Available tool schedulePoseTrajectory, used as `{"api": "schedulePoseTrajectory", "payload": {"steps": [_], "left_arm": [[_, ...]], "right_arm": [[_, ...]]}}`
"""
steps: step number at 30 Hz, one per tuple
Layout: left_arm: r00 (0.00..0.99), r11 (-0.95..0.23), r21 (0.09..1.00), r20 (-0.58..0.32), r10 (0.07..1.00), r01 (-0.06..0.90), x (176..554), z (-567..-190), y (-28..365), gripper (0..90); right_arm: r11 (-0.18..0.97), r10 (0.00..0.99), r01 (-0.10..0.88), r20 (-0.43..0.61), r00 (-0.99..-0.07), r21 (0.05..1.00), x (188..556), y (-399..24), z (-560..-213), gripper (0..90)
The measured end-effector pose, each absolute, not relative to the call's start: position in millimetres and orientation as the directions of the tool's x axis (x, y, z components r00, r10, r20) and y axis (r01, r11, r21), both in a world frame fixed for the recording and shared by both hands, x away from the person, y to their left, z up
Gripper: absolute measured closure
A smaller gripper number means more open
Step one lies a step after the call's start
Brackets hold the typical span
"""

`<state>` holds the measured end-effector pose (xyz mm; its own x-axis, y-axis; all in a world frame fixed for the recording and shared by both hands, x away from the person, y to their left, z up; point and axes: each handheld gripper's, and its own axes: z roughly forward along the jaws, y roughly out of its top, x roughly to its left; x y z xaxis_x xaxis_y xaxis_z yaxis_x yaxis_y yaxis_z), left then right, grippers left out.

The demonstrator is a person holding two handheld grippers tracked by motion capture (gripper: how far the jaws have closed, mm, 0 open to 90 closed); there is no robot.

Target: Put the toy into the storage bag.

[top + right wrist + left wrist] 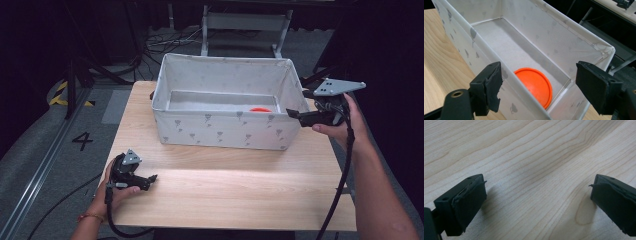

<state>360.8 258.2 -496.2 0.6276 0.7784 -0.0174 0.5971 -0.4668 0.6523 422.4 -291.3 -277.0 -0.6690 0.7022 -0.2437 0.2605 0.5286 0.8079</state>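
One disc: I count a single orange disc, round, lying flat, no long axis to give.
One box: white fabric box on the wooden table; it holds the disc at its right end.
Two grippers: my left gripper rests low over bare table, jaws apart, empty.
Right gripper: at the box's right rim, jaws apart, gripping nothing.

- A light wooden table with visible grain carries everything.
- A white fabric storage box with a grey print stands on its far half.
- The left gripper rests at the near left corner.
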Motion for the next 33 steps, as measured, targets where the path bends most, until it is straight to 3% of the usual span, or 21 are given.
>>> {"api": "schedulePoseTrajectory", "payload": {"steps": [23,33], "left_arm": [[0.628,-0.467,0.652,-0.017,0.778,0.597,361,-496,258,0.6],[0.627,-0.466,0.652,-0.019,0.779,0.599,361,-496,258,0.6]], "right_arm": [[0.529,0.716,0.215,-0.296,-0.633,0.821,350,-314,-325,19.7],[0.553,0.728,0.266,-0.303,-0.615,0.789,341,-324,-368,19.7]]}}
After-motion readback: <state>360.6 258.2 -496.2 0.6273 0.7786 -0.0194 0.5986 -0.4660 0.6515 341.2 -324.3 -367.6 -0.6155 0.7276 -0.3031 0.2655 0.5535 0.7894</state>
